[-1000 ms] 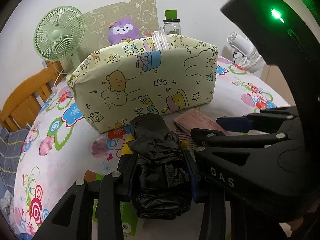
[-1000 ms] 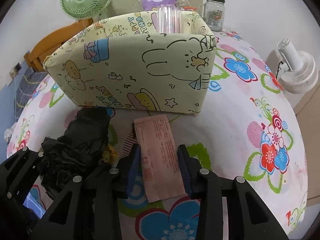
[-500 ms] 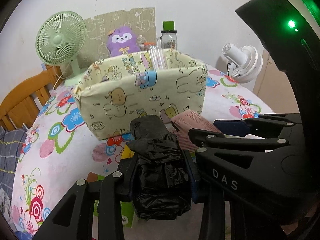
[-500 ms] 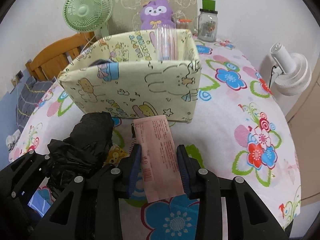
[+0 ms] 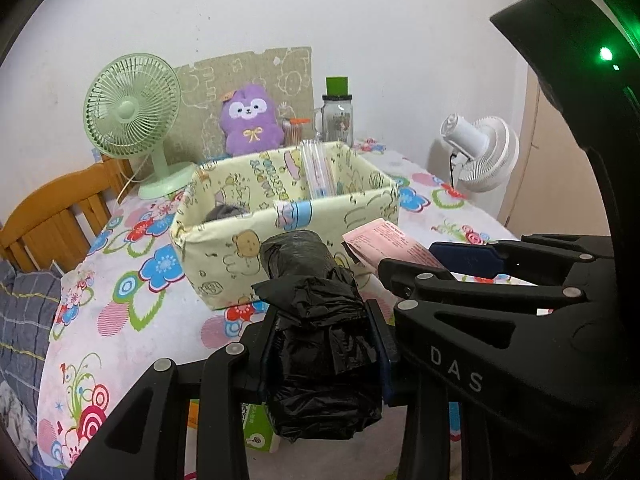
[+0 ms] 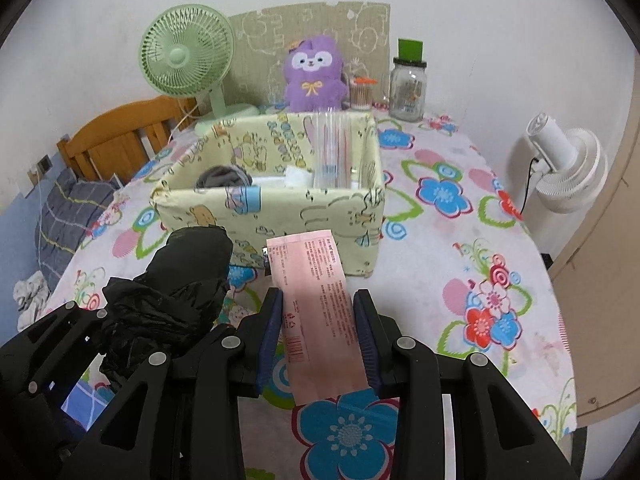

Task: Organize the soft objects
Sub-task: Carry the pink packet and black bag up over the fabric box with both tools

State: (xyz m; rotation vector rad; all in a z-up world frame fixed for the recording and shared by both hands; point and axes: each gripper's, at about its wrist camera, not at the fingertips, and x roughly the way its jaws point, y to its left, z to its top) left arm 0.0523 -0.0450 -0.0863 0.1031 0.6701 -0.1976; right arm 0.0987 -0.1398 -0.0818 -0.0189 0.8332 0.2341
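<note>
My left gripper (image 5: 322, 344) is shut on a roll of black plastic bags (image 5: 316, 320), lifted above the flowered tablecloth. That black roll (image 6: 180, 288) also shows at the left of the right wrist view. My right gripper (image 6: 318, 332) is shut on a flat pink packet (image 6: 320, 312), whose end (image 5: 384, 242) pokes out in the left wrist view. Ahead of both stands a pale yellow cartoon-print fabric box (image 6: 320, 208), open at the top. Inside it lie a grey soft item (image 6: 222, 176), a white item and a clear tube pack (image 6: 332, 152).
Behind the box stand a purple plush toy (image 6: 314, 76), a green desk fan (image 6: 188, 52), a glass jar with a green lid (image 6: 408, 84) and a cotton-swab pot. A white fan (image 6: 568, 168) sits off the right edge. A wooden chair (image 6: 124, 136) is at the left.
Both grippers have risen with their loads. The box looks lower and farther, and its inside has come into view.
</note>
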